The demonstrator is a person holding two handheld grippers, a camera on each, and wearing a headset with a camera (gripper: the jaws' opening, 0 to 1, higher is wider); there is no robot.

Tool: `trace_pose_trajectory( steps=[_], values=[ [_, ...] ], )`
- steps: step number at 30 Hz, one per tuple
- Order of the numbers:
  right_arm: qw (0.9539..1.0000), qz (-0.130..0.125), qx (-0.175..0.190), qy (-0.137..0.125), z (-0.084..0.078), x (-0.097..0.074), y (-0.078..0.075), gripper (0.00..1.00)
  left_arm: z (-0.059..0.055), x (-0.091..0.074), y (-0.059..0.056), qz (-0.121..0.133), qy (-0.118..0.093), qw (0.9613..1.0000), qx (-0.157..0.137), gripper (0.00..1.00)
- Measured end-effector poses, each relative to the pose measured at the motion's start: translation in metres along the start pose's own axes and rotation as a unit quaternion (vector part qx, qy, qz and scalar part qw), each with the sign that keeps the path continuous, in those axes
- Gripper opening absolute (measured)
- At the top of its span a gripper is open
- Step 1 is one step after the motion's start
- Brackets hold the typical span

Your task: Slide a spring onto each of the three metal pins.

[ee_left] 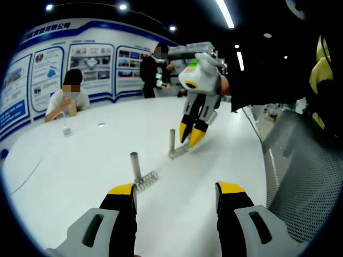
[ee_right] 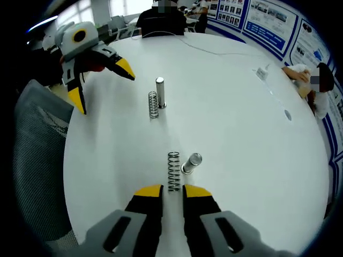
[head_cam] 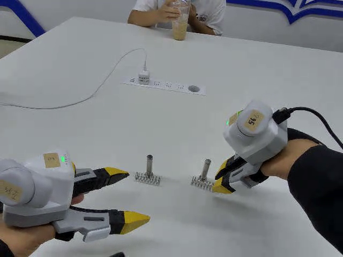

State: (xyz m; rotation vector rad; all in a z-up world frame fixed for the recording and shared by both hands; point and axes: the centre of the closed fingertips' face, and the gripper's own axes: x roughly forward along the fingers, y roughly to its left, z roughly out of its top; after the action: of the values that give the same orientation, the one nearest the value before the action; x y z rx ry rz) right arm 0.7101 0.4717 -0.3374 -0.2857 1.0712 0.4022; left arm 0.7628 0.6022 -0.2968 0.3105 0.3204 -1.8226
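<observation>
Standing upright on the white desk point(head_cam: 241, 69) are 2 metal pins, neither with a spring on it. In the head view, the left-hand pin point(head_cam: 149, 165) has the left-hand spring point(head_cam: 147, 179) lying flat against its base. The right-hand pin point(head_cam: 205, 168) has the right-hand spring point(head_cam: 202, 183) lying just beside its foot. The right gripper point(ee_right: 172, 190) is tipped down at the near end of the right-hand spring, its yellow-tipped jaws a narrow gap apart and gripping nothing. The spring's end sits just ahead of that gap. The left gripper point(head_cam: 136, 195) hovers low near the left-hand pin, jaws spread wide and empty. Farther back on the desk lies a power strip point(head_cam: 166, 84) with a white charger point(head_cam: 143, 76) plugged in. A person at the far edge holds a cup point(head_cam: 180, 24).
</observation>
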Motion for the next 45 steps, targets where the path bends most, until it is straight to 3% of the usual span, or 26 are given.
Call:
trace_pose_trajectory(
  steps=[23,36,45],
  values=[
    [0.9998,0.011,-0.001,0.017,-0.006,0.014,0.002,0.12,0.000,0.004,-0.002,-0.004,0.001,1.0000,0.000,0.59],
    [0.9997,0.013,-0.016,0.016,-0.004,0.004,0.010,0.11,0.001,0.010,-0.008,-0.016,0.005,0.9998,0.007,0.57],
    [0.9989,0.022,-0.038,0.016,0.002,-0.005,0.027,0.11,0.006,0.020,-0.013,-0.034,0.005,0.9993,0.017,0.55]
  ],
)
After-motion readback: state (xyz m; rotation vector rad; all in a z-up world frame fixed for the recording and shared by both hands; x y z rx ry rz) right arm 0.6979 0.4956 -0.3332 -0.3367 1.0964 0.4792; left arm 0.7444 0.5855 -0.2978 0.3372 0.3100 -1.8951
